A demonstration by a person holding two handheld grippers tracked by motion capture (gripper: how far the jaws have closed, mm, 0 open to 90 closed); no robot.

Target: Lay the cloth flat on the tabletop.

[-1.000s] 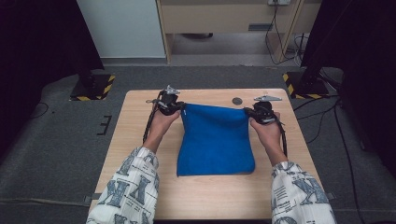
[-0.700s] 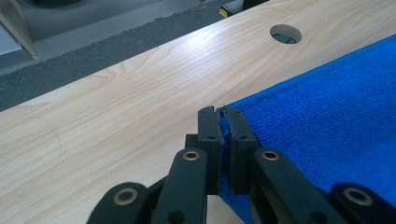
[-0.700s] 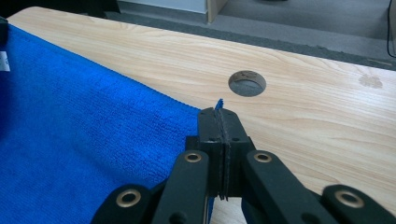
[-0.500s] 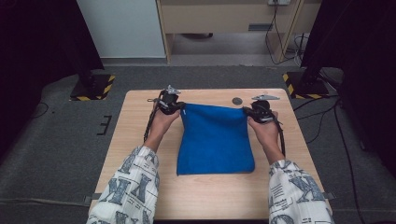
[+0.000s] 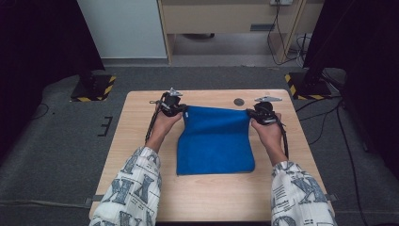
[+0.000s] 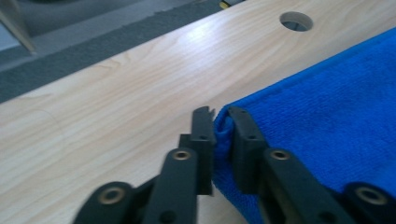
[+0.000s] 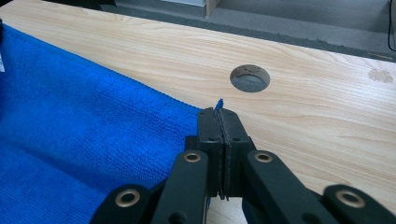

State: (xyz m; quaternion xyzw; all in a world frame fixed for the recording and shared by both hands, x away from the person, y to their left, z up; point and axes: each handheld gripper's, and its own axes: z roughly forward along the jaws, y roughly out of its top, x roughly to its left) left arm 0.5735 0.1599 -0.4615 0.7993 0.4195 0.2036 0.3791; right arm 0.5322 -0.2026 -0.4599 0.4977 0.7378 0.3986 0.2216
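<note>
A blue cloth [image 5: 216, 141] lies on the wooden table [image 5: 141, 141], its far edge stretched between my two grippers. My left gripper [image 5: 175, 107] holds the far left corner. In the left gripper view its jaws [image 6: 220, 122] are shut on the folded corner of the cloth [image 6: 327, 102]. My right gripper [image 5: 258, 114] holds the far right corner. In the right gripper view the jaws [image 7: 218, 115] are pressed tight together on the edge of the cloth [image 7: 70, 107], and a blue thread pokes out at their tips.
A round cable hole [image 5: 239, 101] sits in the tabletop just beyond the cloth's far edge, also seen as the hole [image 7: 250, 77] and the hole [image 6: 296, 20]. Bare wood runs on both sides of the cloth. Black stands with yellow-striped bases [image 5: 94, 89] flank the table.
The right gripper has edged slightly inward, toward the left one, with the cloth corner in it. The left gripper has hardly moved.
</note>
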